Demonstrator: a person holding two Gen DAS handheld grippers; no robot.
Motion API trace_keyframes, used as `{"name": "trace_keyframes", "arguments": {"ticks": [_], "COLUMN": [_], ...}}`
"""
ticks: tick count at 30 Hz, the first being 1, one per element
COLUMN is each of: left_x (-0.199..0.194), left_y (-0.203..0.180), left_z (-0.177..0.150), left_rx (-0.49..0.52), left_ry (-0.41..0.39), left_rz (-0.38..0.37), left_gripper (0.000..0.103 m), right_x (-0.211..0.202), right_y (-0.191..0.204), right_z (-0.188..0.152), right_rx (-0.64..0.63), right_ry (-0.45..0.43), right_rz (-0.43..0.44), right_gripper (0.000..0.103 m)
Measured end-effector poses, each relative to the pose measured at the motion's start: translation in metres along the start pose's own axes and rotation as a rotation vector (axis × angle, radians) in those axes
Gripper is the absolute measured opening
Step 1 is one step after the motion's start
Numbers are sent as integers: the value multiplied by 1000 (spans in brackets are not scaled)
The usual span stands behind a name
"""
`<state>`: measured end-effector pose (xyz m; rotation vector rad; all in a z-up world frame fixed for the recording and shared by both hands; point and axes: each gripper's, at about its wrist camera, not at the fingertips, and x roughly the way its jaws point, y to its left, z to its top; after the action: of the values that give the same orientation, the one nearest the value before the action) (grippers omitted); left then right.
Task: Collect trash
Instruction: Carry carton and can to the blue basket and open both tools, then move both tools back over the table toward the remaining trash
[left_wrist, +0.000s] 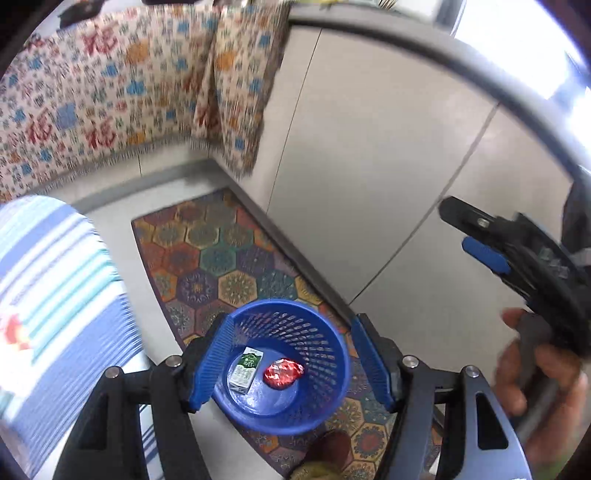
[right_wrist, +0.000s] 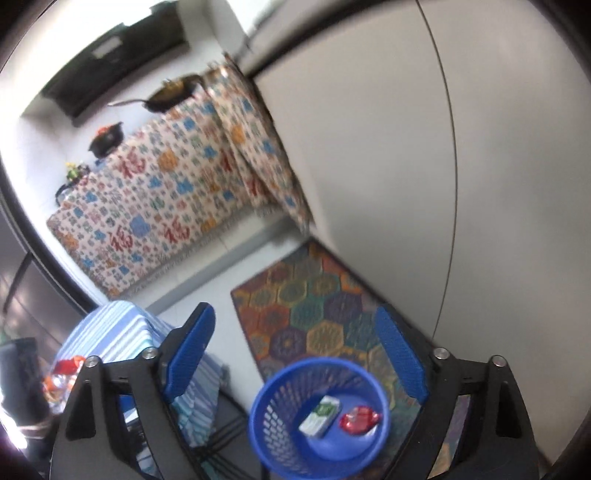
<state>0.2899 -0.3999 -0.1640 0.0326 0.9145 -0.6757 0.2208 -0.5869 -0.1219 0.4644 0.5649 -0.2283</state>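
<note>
Trash lies at the bottom of the blue basket (left_wrist: 295, 369): a small green-and-white carton (left_wrist: 246, 371) beside a crumpled red wrapper (left_wrist: 282, 373), its print too small to read. The basket stands on a patterned rug (left_wrist: 221, 258). Both the left gripper (left_wrist: 291, 363) and right gripper (right_wrist: 295, 354) tilt downward above it, fingers apart and empty. Blur softens the striped tabletop (right_wrist: 122, 332).

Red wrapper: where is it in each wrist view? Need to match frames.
Left wrist: red wrapper low centre, on the bin floor, right of the carton.
Right wrist: red wrapper low right of centre, in the bin, right of the carton.
Shared landmark: hexagon rug under the bin.
</note>
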Motion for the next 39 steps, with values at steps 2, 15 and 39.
{"name": "trace_keyframes", "arguments": {"ticks": [2, 15, 39], "left_x": [-36, -181, -218], "left_y": [2, 137, 305], "left_z": [-11, -167, -214], "left_rx": [22, -36, -290], "left_ry": [-10, 61, 6], "left_rz": [1, 350, 566], "left_gripper": [69, 73, 103], "right_x": [-21, -45, 36], "right_y": [25, 223, 357], "right_z": [-1, -126, -245], "right_rx": [-59, -396, -730], "right_ry": [-50, 176, 441], "right_rz": [3, 301, 319], "right_gripper": [93, 93, 103]}}
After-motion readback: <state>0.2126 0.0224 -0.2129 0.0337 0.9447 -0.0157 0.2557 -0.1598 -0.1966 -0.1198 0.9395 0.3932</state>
